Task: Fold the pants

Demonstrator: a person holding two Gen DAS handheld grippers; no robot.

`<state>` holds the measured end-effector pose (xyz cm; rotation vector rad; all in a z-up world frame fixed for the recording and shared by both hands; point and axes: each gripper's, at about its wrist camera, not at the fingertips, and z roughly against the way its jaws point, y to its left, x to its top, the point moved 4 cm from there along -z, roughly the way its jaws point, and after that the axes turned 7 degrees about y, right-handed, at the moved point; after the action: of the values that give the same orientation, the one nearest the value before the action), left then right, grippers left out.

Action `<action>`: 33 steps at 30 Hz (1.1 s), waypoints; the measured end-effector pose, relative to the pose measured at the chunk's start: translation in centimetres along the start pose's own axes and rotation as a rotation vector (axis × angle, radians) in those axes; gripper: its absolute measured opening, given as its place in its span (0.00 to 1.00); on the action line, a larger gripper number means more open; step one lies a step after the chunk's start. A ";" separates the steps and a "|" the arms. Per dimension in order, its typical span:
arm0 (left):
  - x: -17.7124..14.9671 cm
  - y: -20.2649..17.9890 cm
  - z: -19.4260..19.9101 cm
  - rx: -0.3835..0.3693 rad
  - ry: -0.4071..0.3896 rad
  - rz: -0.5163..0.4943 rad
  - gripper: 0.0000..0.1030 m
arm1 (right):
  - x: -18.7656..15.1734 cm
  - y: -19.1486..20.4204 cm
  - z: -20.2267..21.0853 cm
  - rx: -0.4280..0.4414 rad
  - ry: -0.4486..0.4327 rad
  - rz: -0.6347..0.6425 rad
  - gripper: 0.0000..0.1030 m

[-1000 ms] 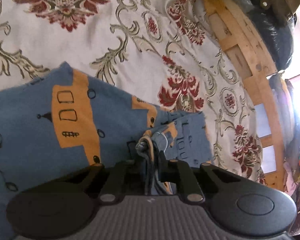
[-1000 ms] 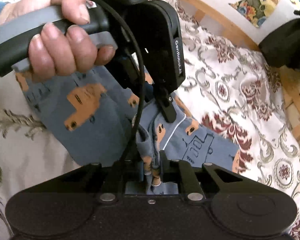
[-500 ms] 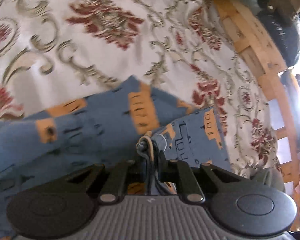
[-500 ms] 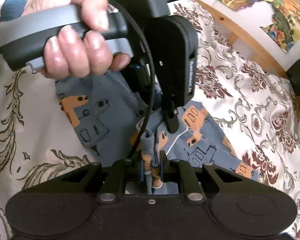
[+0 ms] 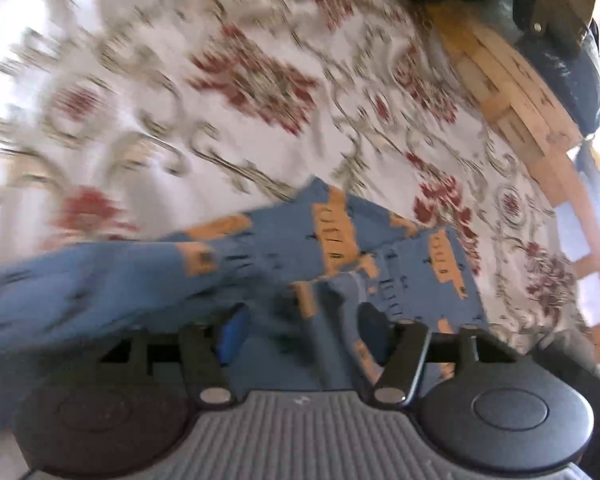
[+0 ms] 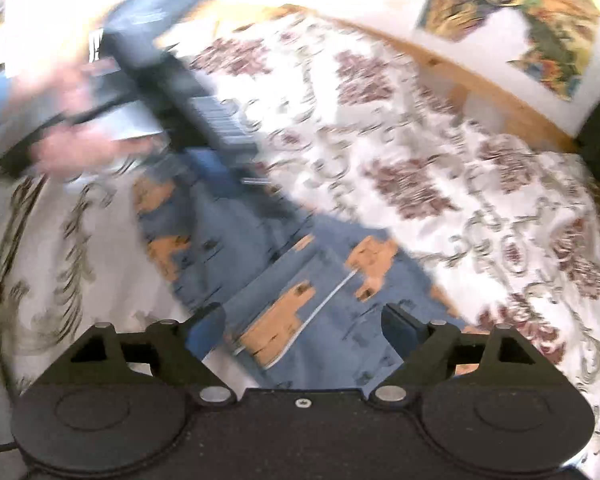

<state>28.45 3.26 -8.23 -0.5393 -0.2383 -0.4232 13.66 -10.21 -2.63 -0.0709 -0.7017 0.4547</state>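
The left hand-held gripper (image 5: 300,336) is seen released, its jaws just opened, with a ridge of the pants (image 5: 284,248) loose between them, unpressed. The right hand-held gripper (image 6: 304,332) is likewise just opened, nothing clamped, above the folded blue pants lying on the patterned bedspread (image 6: 440,168) toward the bed's wooden edge (image 5: 512,92). A fold appears just laid down; a fresh edge is called for next.

Motion blur smears the person's hand (image 6: 72,144) and the pants' (image 5: 100,280) left end.
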 end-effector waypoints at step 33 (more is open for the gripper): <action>-6.7 5.6 7.0 0.466 -0.278 0.196 0.78 | -2.0 1.7 -5.4 -0.060 -0.036 0.017 0.89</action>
<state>24.31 13.59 -7.08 -0.1574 -0.5304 -0.0913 15.11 -9.02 -8.28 -0.1259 -0.7510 0.4521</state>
